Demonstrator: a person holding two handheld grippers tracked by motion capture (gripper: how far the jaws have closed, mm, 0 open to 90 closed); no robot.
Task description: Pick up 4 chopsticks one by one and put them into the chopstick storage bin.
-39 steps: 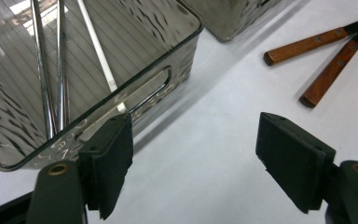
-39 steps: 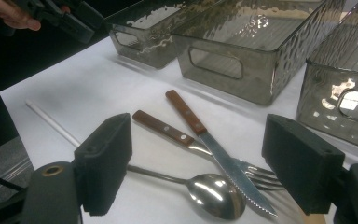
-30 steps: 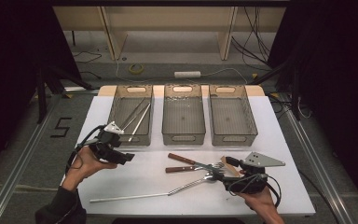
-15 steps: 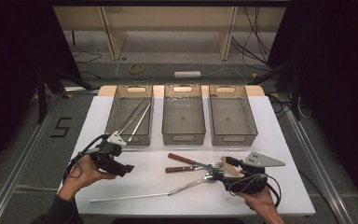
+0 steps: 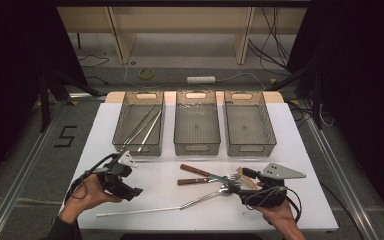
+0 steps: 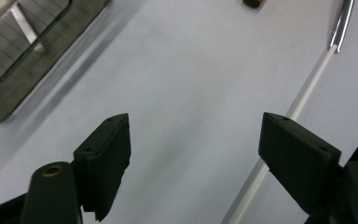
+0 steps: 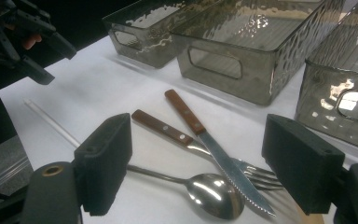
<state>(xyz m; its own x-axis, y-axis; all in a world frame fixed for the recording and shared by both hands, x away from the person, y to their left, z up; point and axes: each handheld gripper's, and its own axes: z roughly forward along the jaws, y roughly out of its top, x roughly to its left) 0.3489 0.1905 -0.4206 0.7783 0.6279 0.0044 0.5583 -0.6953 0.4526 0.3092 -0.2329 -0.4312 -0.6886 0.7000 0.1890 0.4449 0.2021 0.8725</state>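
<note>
Three bins [image 5: 197,125] were counted beyond a knife [image 7: 214,151], fork [image 7: 186,140] and long spoon [image 7: 205,189]. Both the left gripper [image 6: 193,154] and right gripper [image 7: 196,168] were held released, empty.

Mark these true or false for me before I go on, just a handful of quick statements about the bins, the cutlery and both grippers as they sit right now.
1. The left gripper has its jaws open over bare table. True.
2. The middle bin holds several long metal tools. False: the long metal tools lie in the left bin; the middle one looks empty.
3. The knife lies across the fork near the right gripper. True.
4. The right gripper is shut on the spoon. False: its jaws stand open, and the spoon lies on the table between them.
5. A long thin rod lies on the table near the front edge. True.
</note>
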